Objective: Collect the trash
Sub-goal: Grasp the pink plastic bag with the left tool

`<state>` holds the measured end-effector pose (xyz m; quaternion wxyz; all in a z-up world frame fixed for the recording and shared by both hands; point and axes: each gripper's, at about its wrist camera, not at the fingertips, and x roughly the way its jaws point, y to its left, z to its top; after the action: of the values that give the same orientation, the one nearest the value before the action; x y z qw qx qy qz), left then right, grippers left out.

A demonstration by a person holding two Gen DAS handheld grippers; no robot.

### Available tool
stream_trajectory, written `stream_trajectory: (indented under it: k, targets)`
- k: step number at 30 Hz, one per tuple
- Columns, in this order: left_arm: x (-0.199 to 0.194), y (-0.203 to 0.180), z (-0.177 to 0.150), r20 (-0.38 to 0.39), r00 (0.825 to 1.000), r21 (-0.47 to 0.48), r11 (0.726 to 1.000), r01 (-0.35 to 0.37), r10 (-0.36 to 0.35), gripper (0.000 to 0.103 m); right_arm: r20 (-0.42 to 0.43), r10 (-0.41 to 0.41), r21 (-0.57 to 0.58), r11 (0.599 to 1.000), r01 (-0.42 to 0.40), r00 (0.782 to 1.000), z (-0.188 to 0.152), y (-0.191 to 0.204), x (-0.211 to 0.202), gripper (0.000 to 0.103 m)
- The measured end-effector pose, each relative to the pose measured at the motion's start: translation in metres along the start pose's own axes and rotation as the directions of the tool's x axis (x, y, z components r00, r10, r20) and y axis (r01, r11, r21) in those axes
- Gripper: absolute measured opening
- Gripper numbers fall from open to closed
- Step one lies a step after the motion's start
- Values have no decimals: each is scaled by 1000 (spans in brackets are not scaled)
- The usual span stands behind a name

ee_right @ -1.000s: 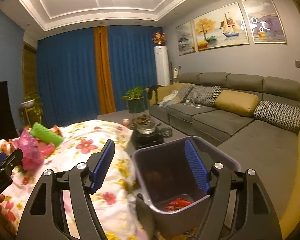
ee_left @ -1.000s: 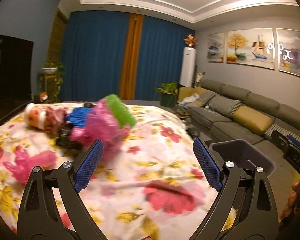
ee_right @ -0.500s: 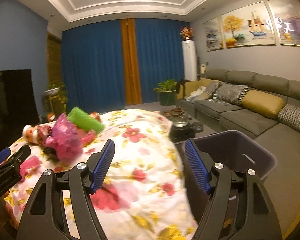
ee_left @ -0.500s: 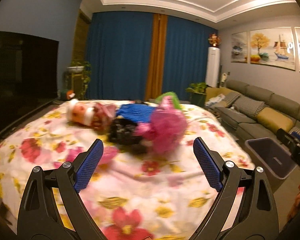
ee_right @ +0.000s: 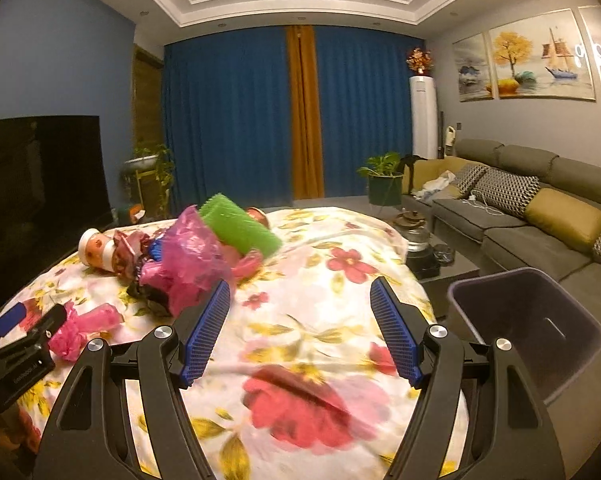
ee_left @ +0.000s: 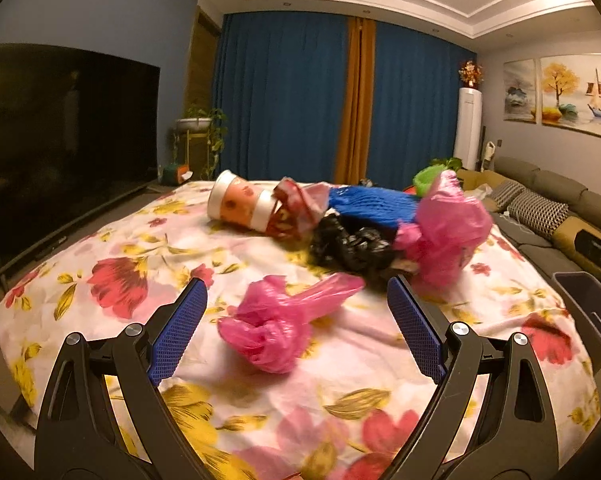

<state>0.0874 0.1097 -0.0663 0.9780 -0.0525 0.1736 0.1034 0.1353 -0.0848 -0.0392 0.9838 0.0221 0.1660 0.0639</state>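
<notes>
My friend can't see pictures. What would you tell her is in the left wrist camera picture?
An open left gripper points at a crumpled pink plastic bag lying on a flowery tablecloth. Behind the bag sits a pile of trash: a black bag, blue netting, a bigger pink bag and a paper cup on its side. A dark bin stands at the right edge.

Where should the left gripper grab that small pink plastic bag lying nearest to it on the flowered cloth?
Probably the pink bag at its bunched near lump, coming straight ahead and down with the open left gripper. That lump stands thickest; the tail flattens toward the black bag.
</notes>
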Motion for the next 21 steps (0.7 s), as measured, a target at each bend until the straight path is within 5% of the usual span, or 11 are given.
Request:
stream_trajectory:
  k: [13, 21]
  targets:
    - [34, 21, -6, -87, 995, -29, 999, 35, -38, 88, 10, 80, -47, 996, -80, 997, 17, 50, 39, 71]
    - [59, 29, -13, -206, 972, -69, 993, 99, -111, 44, -6, 106, -84, 991, -106, 994, 18, 74, 66, 71]
